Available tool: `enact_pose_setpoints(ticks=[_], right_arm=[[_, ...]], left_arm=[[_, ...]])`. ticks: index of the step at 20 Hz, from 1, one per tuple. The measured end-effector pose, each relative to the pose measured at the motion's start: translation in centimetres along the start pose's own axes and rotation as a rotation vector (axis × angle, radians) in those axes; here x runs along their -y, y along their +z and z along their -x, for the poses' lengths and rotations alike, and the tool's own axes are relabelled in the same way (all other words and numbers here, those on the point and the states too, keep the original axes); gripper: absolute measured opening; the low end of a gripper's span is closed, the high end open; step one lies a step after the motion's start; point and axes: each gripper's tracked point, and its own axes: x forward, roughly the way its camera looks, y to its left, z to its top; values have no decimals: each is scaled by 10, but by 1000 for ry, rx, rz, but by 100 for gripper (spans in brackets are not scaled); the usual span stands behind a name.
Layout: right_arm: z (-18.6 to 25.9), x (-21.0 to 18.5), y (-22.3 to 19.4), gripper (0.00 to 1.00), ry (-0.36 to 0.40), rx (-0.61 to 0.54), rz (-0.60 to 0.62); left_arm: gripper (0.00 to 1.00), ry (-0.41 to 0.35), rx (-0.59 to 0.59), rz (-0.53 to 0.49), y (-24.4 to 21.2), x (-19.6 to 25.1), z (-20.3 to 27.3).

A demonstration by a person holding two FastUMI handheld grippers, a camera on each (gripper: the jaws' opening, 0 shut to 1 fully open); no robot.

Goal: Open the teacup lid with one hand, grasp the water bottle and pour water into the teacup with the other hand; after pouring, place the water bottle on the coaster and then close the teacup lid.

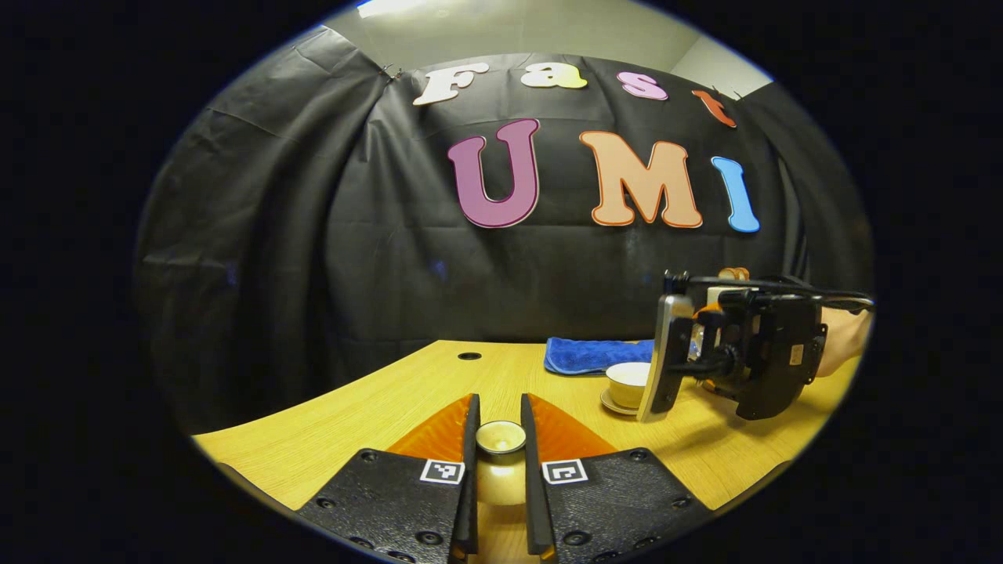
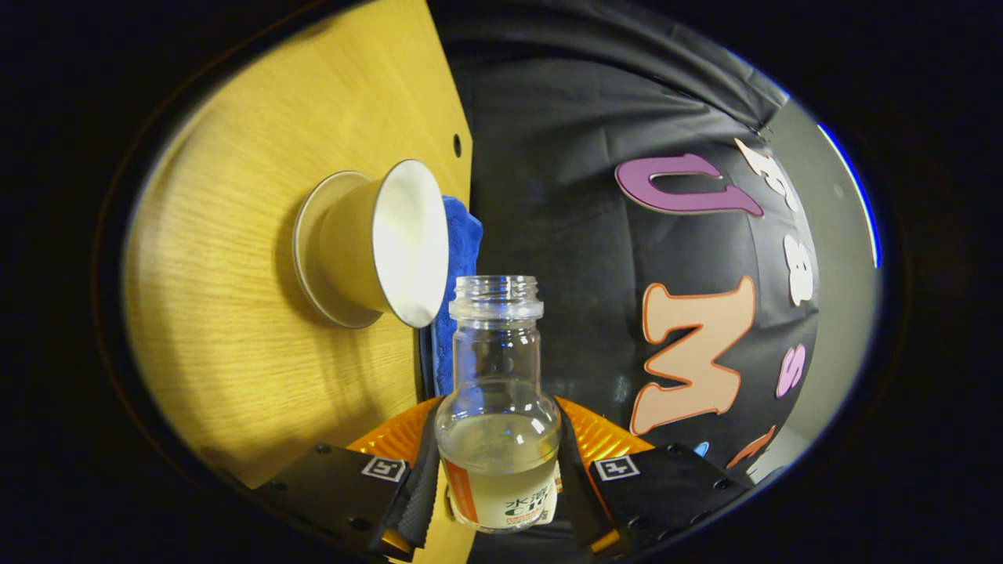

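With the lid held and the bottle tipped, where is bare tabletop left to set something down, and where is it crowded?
Bare wood spans the table between the left gripper, shut on the lid, and the cable hole. It is crowded on the other side: teacup on its saucer, blue cloth behind, right gripper tilting the bottle there.

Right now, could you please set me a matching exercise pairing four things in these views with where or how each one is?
Things:
1. teacup lid
2. water bottle
3. teacup
4. blue cloth

States:
a. uncovered, standing on its saucer
b. lying on the table behind the cup
c. pinched between the left gripper's fingers
d. uncapped, held between the right gripper's fingers, tipped toward the cup

Pairs: 1-c, 2-d, 3-a, 4-b
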Motion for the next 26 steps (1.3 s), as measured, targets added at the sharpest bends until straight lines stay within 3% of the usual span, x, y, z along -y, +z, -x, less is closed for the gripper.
enact_pose_setpoints(ticks=[5,12,26], right_arm=[[6,-7,6,72,0,16,159],[10,-18,11,70,-24,39,292],[7,-13,14,70,-45,66,480]], left_arm=[[21,-1,0,2,0,0,1],[21,-10,0,2,1,0,1],[21,-10,0,1,0,1,1]])
